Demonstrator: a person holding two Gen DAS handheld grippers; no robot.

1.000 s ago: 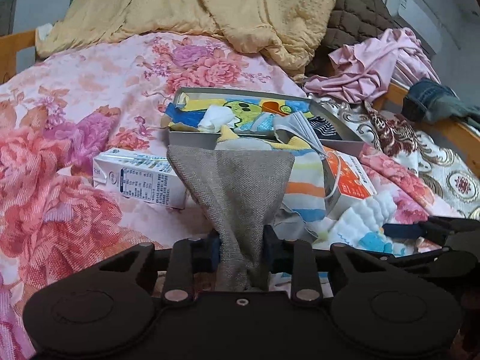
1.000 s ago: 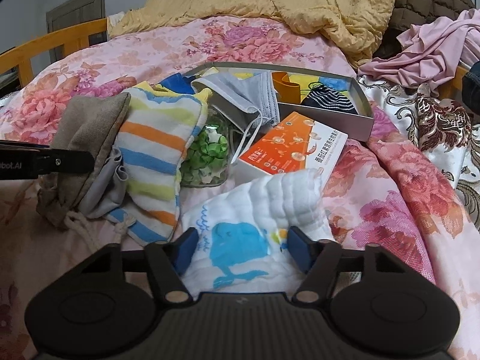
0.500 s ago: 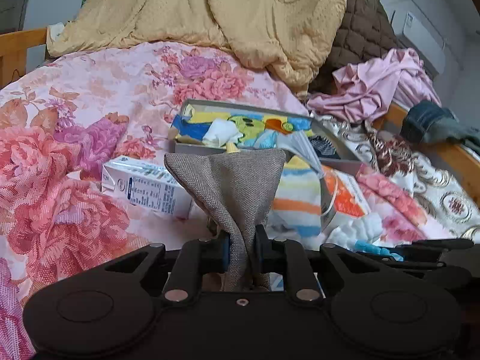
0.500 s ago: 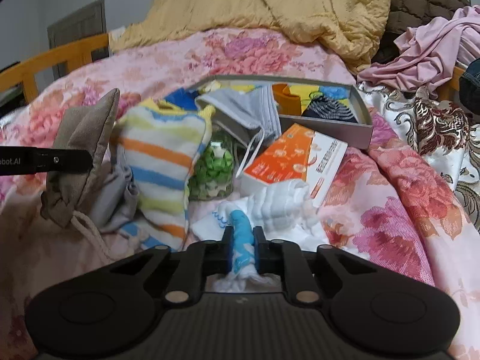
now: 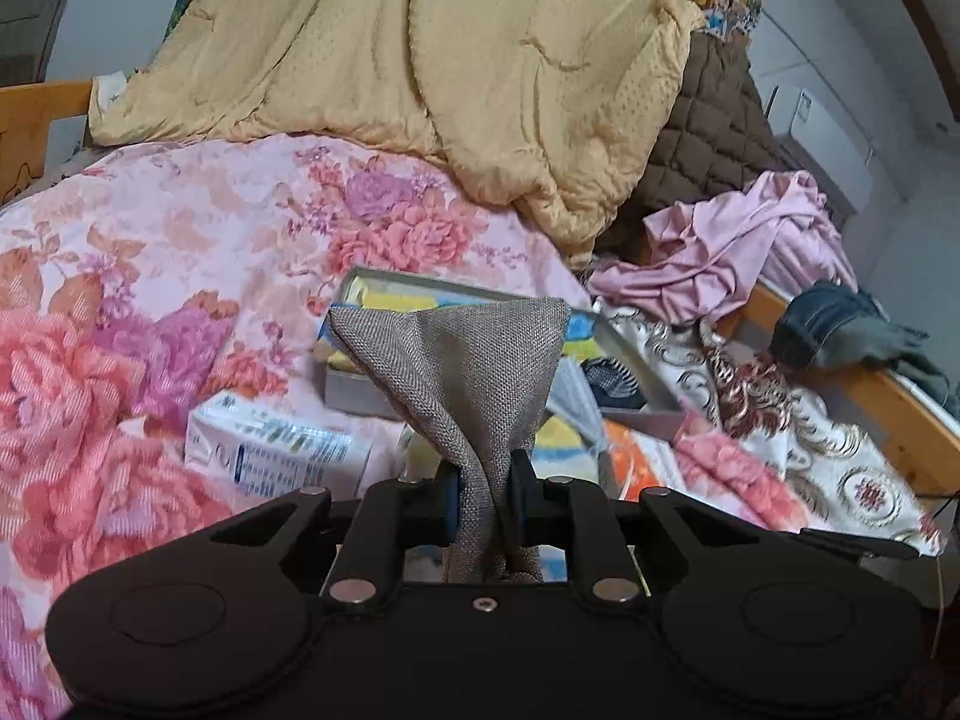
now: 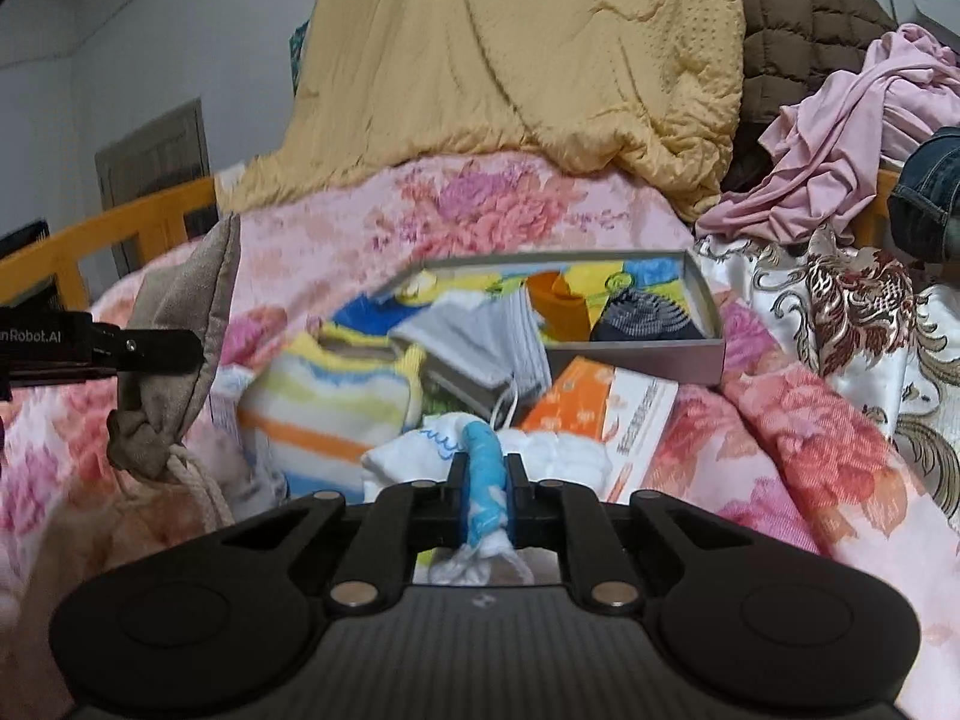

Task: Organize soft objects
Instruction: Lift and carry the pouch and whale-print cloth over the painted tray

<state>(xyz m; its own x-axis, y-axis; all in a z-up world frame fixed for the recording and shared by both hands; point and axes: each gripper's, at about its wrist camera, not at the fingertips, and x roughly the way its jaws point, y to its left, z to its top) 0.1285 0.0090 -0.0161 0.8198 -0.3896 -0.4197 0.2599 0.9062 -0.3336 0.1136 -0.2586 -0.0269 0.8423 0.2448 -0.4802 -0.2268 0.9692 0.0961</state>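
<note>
Left wrist view: left gripper clamped on a grey-brown woven pouch, its fabric pinched between the pads and fanning upward in front of the grey tray. Tray lies on the floral quilt; a milk carton sits just left of the tray's near corner, a yellow comforter is heaped beyond it, pink clothing to its right. Right wrist view: right gripper closed on a white cloth with blue print, a bunched fold squeezed between the pads, the rest trailing toward the tray. Near side of the tray: orange-and-white box, grey face mask draped over the tray's front-left edge, striped cloth left of that. Further left, the pouch hangs from the left gripper's finger, drawstring dangling.
</note>
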